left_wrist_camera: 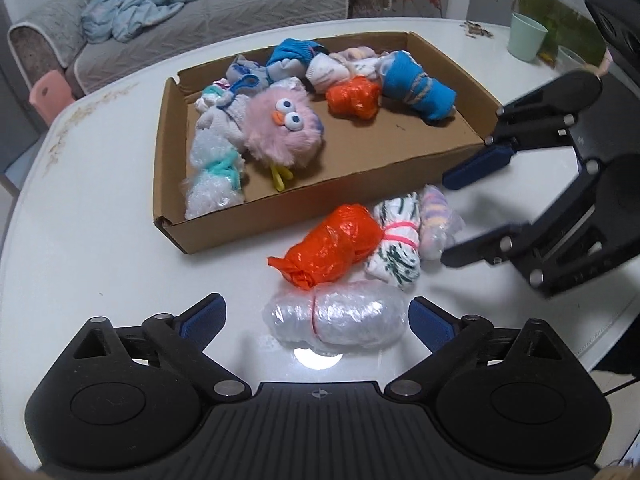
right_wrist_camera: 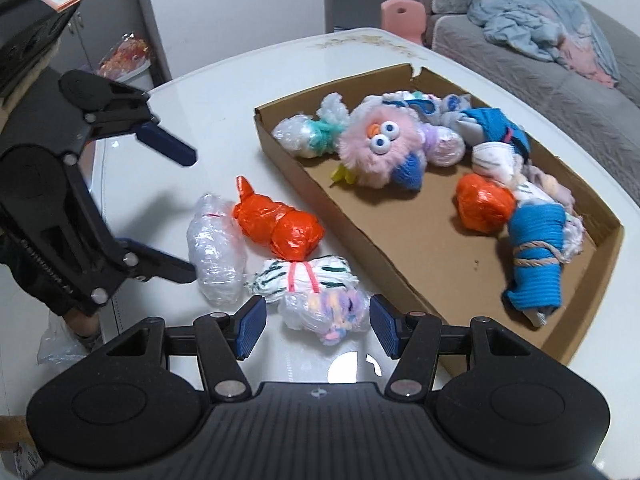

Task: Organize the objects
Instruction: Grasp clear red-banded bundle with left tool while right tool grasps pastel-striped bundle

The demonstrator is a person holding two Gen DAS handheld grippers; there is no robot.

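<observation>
The work surface is a white glossy round table [left_wrist_camera: 100, 264]; a shallow brown cardboard tray [left_wrist_camera: 320, 196] occupies the centre of the left wrist view and already holds several bundles, among them a pink fluffy toy with large eyes [left_wrist_camera: 280, 128] and a blue knitted roll tied with tan string [left_wrist_camera: 416, 84]; four bundles lie outside it on the table, just below the tray's near wall.

The left gripper [left_wrist_camera: 316, 322] is spread wide and empty; the clear bubble-wrap bundle cinched by a red band [left_wrist_camera: 340, 316] lies between its fingertips at the lower centre of the frame, with visible clearance on both sides. The right gripper [right_wrist_camera: 316, 326] is partly spread and also empty; the clear bag of pastel yarn [right_wrist_camera: 324, 312] lies between its pads at the lower centre of the right wrist view; contact cannot be confirmed.

Handling judgement: all four loose items appear light, soft and compressible; the plastic skins look slippery, so a firm squeeze is advisable; none seems fragile. Take the bubble-wrap bundle across its short axis near the red band, where the waist is narrowest; the orange plastic-wrapped bundle [left_wrist_camera: 332, 240] touches it at the upper side and the white cloth roll with green marks and a pink tie [left_wrist_camera: 396, 248] lies just beside, so both may be dragged along; grip the yarn bag across its middle.
</observation>
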